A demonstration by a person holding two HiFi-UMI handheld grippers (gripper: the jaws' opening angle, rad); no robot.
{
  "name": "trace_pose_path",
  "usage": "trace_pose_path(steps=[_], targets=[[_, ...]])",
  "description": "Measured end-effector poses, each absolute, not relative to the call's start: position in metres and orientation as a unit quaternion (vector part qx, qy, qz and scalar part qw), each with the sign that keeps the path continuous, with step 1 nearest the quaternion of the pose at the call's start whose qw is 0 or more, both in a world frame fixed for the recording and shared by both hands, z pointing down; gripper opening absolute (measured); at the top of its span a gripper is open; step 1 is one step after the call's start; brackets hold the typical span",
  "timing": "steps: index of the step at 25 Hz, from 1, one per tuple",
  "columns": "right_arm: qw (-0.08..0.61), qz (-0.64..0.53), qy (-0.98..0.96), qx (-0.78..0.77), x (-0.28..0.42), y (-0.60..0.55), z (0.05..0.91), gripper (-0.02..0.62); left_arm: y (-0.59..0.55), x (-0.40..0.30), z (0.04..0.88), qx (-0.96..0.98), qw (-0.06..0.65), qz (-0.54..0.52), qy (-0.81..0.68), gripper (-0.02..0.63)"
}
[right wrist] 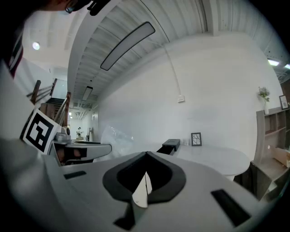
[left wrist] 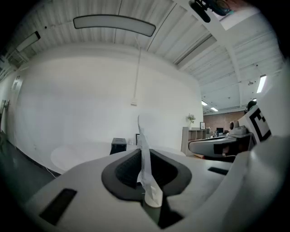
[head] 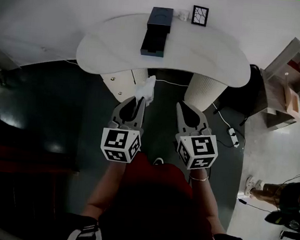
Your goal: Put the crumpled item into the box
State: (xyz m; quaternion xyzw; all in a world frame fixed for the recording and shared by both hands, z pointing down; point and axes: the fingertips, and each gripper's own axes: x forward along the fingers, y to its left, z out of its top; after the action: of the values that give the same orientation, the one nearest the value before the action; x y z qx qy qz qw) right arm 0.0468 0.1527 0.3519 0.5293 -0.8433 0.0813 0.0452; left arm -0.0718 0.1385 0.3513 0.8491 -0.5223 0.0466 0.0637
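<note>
1 half-hidden crumpled item (head: 146, 88) tight in left hand-held gripper (head: 139, 103); right hand-held gripper (head: 182, 107) closed.

White: crumpled item (head: 146, 89), counter (head: 109, 48). Dark navy-black: box (head: 157, 31). Grey with black inner lining: left gripper (head: 139, 101), right gripper (head: 181, 107); cubes (head: 120, 144) white, black square markers. Black border, branching black lines on white: picture frame (head: 200, 15).

Dim across the dark floor (head: 46, 113) in the head view, bright on the white surface (head: 208, 54). Fisheye bending in all 3 views, black corners and soft close-up blur in both gripper views.
</note>
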Motion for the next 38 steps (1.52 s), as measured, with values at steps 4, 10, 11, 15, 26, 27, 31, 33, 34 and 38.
trace_pose_path(steps=[4, 10, 11, 15, 26, 27, 31, 33, 34, 38], targets=[[0.051, 0.08, -0.847, 0.523, 0.046, 0.155, 0.355, 0.015, 0.141, -0.069, 0.354, 0.847, 0.068, 0.048, -0.524, 0.064], [0.049, 0.078, -0.852, 0.515, 0.043, 0.145, 0.356, 0.014, 0.133, -0.069, 0.356, 0.844, 0.069, 0.049, -0.529, 0.064], [0.049, 0.077, -0.852, 0.515, 0.043, 0.143, 0.356, 0.014, 0.132, -0.07, 0.356, 0.843, 0.069, 0.049, -0.531, 0.064], [0.043, 0.067, -0.849, 0.522, 0.048, 0.135, 0.351, 0.015, 0.126, -0.07, 0.357, 0.841, 0.072, 0.048, -0.534, 0.064], [0.055, 0.076, -0.849, 0.52, 0.055, 0.112, 0.36, 0.015, 0.102, -0.069, 0.356, 0.836, 0.075, 0.039, -0.543, 0.064], [0.058, 0.077, -0.849, 0.519, 0.055, 0.109, 0.361, 0.015, 0.098, -0.07, 0.356, 0.835, 0.076, 0.038, -0.544, 0.064], [0.073, 0.077, -0.847, 0.521, 0.058, 0.099, 0.366, 0.015, 0.084, -0.073, 0.356, 0.833, 0.08, 0.037, -0.547, 0.064], [0.073, 0.079, -0.846, 0.523, 0.059, 0.093, 0.368, 0.015, 0.077, -0.074, 0.358, 0.832, 0.082, 0.037, -0.547, 0.064], [0.073, 0.079, -0.845, 0.524, 0.059, 0.09, 0.368, 0.015, 0.073, -0.074, 0.36, 0.833, 0.082, 0.038, -0.547, 0.064], [0.076, 0.078, -0.844, 0.525, 0.057, 0.075, 0.37, 0.015, 0.057, -0.075, 0.365, 0.834, 0.083, 0.041, -0.544, 0.064]])
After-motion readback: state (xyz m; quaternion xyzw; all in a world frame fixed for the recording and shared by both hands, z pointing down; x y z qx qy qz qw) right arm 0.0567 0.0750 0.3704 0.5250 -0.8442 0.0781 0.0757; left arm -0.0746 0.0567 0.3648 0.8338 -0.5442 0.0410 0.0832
